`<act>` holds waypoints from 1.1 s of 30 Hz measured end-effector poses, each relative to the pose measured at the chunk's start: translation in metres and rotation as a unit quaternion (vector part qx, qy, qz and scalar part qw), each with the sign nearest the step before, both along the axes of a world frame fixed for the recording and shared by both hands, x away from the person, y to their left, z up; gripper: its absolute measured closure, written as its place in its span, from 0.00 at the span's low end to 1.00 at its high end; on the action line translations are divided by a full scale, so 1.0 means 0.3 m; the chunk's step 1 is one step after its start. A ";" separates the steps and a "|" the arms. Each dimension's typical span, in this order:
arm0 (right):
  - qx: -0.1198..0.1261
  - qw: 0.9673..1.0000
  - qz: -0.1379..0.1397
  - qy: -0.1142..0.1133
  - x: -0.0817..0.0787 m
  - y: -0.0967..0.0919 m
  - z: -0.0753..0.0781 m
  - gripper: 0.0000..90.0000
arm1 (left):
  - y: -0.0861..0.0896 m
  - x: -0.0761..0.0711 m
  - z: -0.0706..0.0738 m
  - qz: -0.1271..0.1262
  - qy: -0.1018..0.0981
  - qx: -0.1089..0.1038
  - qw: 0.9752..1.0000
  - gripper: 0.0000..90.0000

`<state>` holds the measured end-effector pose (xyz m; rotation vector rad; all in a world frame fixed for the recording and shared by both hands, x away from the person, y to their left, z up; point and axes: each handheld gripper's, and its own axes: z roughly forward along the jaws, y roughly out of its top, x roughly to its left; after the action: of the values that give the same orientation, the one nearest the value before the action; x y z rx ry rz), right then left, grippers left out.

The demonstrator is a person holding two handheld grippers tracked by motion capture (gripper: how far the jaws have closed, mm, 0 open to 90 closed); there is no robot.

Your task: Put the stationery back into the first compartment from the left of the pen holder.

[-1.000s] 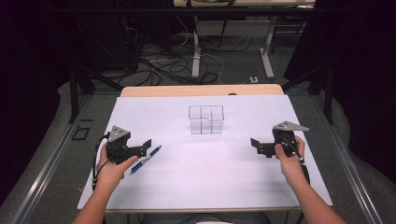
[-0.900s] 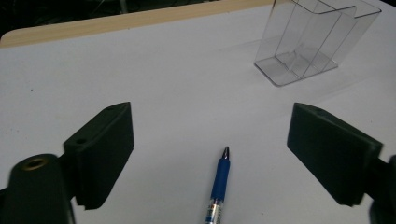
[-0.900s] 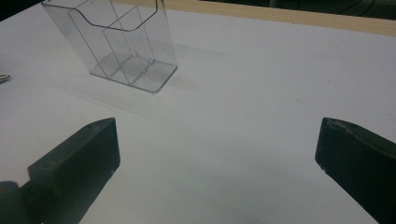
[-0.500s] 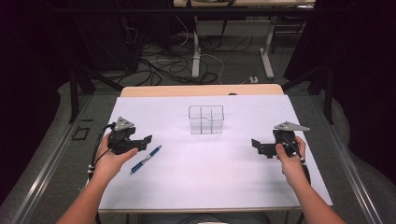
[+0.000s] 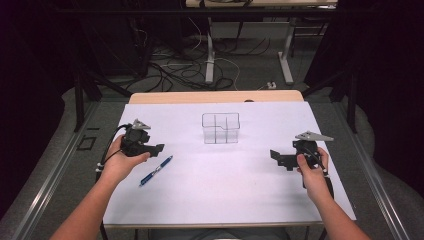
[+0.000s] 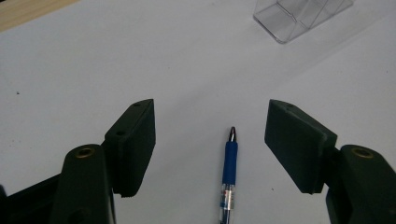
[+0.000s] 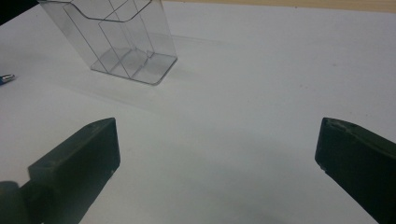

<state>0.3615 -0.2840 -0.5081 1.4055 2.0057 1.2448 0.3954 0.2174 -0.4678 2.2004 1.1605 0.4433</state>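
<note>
Left claw [image 6: 210, 140], jaws apart and just narrowing, lines up over the pen [image 6: 229, 177] at lower centre; next, lower and clamp.

Bare table [image 5: 240, 190] around pen [image 5: 156, 170]
</note>
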 end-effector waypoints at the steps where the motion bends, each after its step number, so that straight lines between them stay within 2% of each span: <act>1: 0.000 1.000 -0.001 -0.001 -0.002 -0.001 0.001 0.00 | -0.002 0.005 0.000 -0.004 0.009 0.000 1.000 0.40; 5: 0.000 1.000 -0.004 0.001 -0.008 -0.003 0.003 0.00 | -0.012 0.020 -0.009 -0.003 0.029 -0.006 1.000 0.46; 6: 0.000 1.000 -0.005 0.001 -0.008 -0.003 0.002 0.00 | -0.014 0.022 -0.007 -0.006 0.042 -0.006 0.999 0.46; 9: 0.002 1.000 -0.006 0.004 -0.010 -0.002 -0.001 0.00 | -0.020 0.032 -0.007 -0.008 0.050 -0.001 0.999 0.49; 15: -0.002 1.000 -0.003 0.007 -0.008 -0.003 -0.010 0.00 | -0.019 0.056 -0.011 -0.005 0.079 0.004 0.997 0.54; 18: -0.001 1.000 -0.002 0.010 -0.008 -0.002 -0.011 0.00 | -0.021 0.067 -0.020 0.001 0.096 0.005 0.995 0.57; 22: -0.002 1.000 -0.001 0.011 -0.006 -0.003 -0.013 0.01 | -0.025 0.080 -0.039 -0.003 0.121 0.022 0.992 0.60; 30: -0.002 1.000 0.001 0.014 -0.006 -0.001 -0.018 0.01 | -0.036 0.089 -0.089 -0.012 0.141 0.042 0.989 0.63; 33: -0.003 1.000 0.003 0.015 -0.006 -0.001 -0.019 0.01 | -0.038 0.087 -0.104 -0.018 0.153 0.049 0.987 0.64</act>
<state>0.3597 -0.2844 -0.5138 1.4241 2.0329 1.2259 0.4215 0.2060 -0.4990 2.4318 1.2760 0.1509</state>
